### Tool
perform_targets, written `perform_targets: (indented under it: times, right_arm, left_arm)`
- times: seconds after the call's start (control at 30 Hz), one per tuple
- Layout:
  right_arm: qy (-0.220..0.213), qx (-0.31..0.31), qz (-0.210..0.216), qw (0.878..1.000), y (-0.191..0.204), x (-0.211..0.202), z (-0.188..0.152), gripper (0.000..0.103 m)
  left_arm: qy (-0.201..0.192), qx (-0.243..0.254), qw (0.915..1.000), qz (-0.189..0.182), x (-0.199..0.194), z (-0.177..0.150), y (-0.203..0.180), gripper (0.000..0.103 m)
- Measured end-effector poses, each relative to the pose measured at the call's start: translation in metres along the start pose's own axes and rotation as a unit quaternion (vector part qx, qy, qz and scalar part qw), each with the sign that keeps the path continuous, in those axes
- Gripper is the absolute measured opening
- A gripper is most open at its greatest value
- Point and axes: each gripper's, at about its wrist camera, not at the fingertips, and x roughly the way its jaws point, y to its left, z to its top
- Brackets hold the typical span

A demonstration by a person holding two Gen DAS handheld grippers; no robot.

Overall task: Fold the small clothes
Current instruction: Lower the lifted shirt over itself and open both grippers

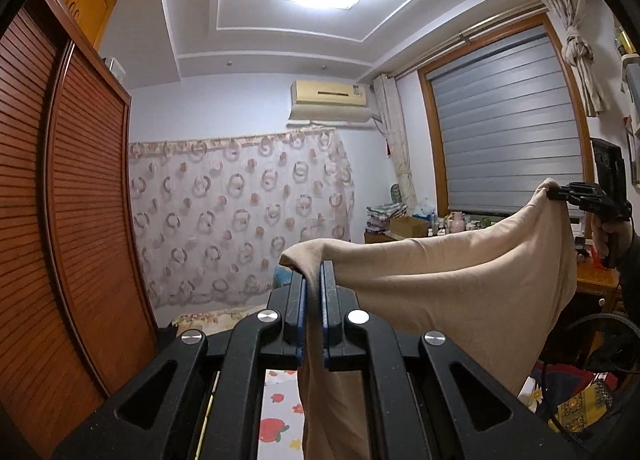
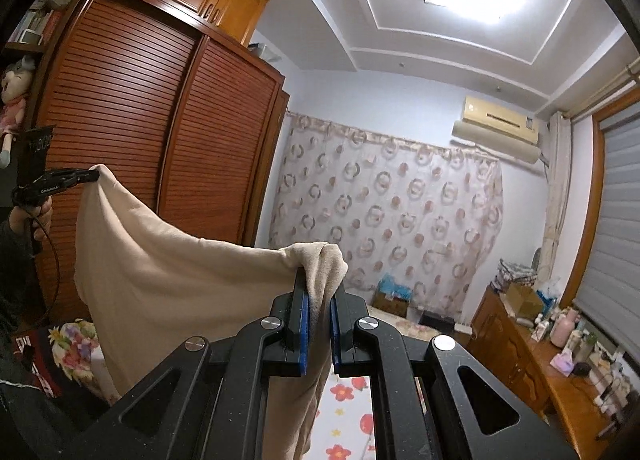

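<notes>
A beige garment [image 1: 460, 284] hangs stretched in the air between both grippers, sagging in the middle with its lower part drooping toward the bed. In the left wrist view my left gripper [image 1: 313, 270] is shut on one top corner, and cloth falls down between its blue pads. At the far right, my right gripper [image 1: 551, 193] pinches the other corner, held by a hand. In the right wrist view my right gripper [image 2: 320, 282] is shut on a bunched corner of the garment [image 2: 168, 284]. At the left edge of that view, my left gripper [image 2: 95, 175] grips the opposite corner.
A bed sheet [image 2: 348, 412] with red flower prints lies below the garment. A brown louvred wardrobe [image 2: 160, 140] stands to the left. A wooden desk [image 2: 532, 352] crowded with small items runs along the window wall. A patterned curtain [image 1: 240, 216] covers the far wall.
</notes>
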Motion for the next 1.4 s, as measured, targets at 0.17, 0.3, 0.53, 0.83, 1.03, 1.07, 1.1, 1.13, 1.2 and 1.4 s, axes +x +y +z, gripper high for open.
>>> perform_targets:
  times: [0.17,0.3,0.53,0.83,1.03,1.07,1.1,1.13,1.2,1.4]
  right_arm:
    - [0.022,0.002,0.003,1.0,-0.009,0.008,0.006,0.008]
    - [0.049,0.008,0.004,0.999,-0.02,0.037,0.014,0.008]
    - [0.11,0.001,-0.013,0.994,-0.035,0.138,0.004,0.008]
    - [0.204,0.002,-0.017,0.979,-0.061,0.286,-0.045,0.008]
    - [0.265,0.015,-0.021,0.964,-0.069,0.365,-0.059,0.008]
    - [0.277,0.014,-0.026,0.96,-0.07,0.377,-0.061,0.008]
    - [0.288,0.017,-0.033,0.957,-0.071,0.387,-0.06,0.008]
    - [0.303,0.025,-0.04,0.952,-0.07,0.394,-0.061,0.008]
    - [0.318,0.036,-0.046,0.946,-0.068,0.405,-0.062,0.008]
    - [0.343,0.072,-0.063,0.935,-0.058,0.412,-0.048,0.015]
  left_arm:
    - [0.013,0.002,0.9998,0.016,0.014,-0.003,0.002,0.006]
    - [0.035,-0.006,0.999,0.029,0.061,-0.014,0.012,0.006]
    - [0.084,-0.021,0.9946,0.057,0.158,-0.059,0.033,0.006]
    - [0.183,-0.05,0.9797,0.063,0.293,-0.158,0.051,0.006]
    - [0.238,-0.064,0.9668,0.067,0.361,-0.203,0.052,0.006]
    - [0.243,-0.064,0.9656,0.069,0.368,-0.206,0.053,0.006]
    - [0.25,-0.06,0.9636,0.074,0.376,-0.211,0.051,0.006]
    - [0.259,-0.055,0.9614,0.076,0.383,-0.216,0.048,0.006]
    - [0.274,-0.051,0.9576,0.075,0.399,-0.223,0.045,0.006]
    - [0.302,-0.043,0.9482,0.088,0.415,-0.233,0.046,0.022]
